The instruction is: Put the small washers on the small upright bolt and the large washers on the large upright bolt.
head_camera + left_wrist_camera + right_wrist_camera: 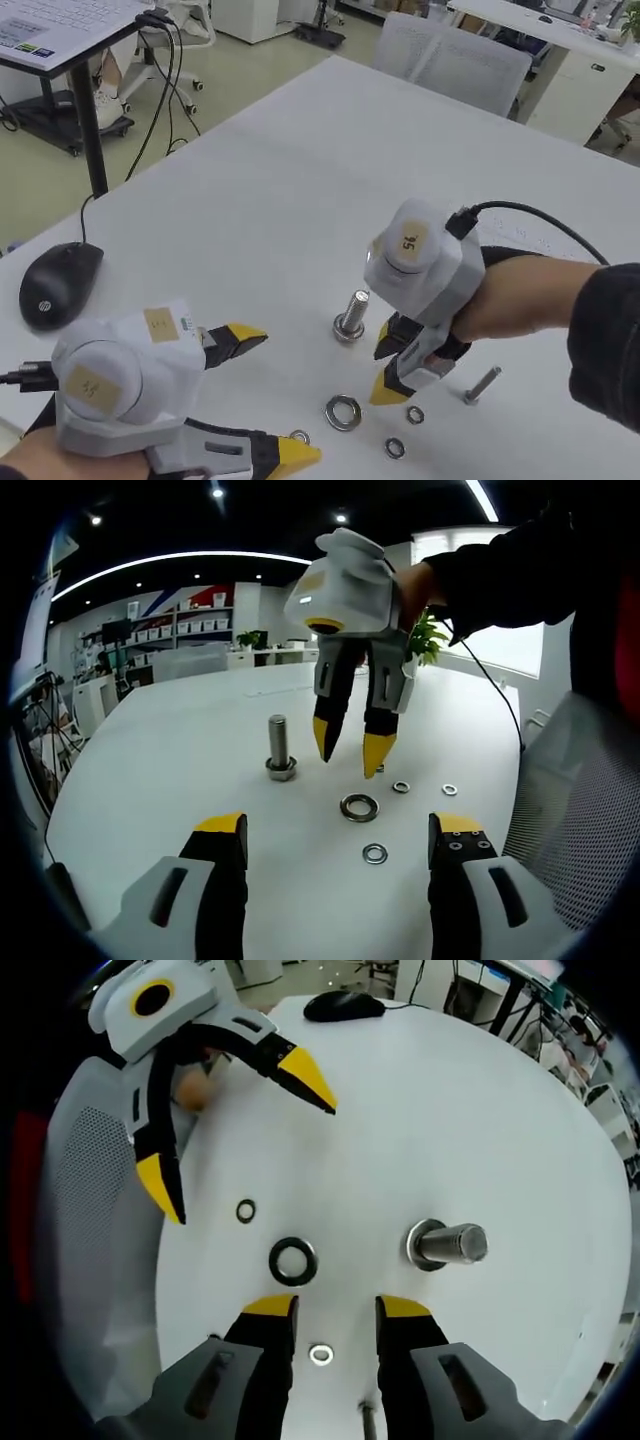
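The right gripper (388, 366) hung just right of the large bolt (352, 313), jaws parted narrowly, nothing held. The left gripper (270, 395) hovered at the near left, jaws wide, empty. The large washer (343, 411) lay flat near the bolt's foot. A small washer (415, 414) lay just beside the right gripper's tips, with two more nearer. The small bolt (482, 384) lay on its side at right, not upright.

Step in hand looked like taking a small washer. Best done by coming straight down with one tip either side of the ring and pinching at the rim; thin flat steel would likely skid on the smooth white worktop (300, 200). Large bolt: threaded, hex head down, dull grey metal. Washers: thin bright rings.
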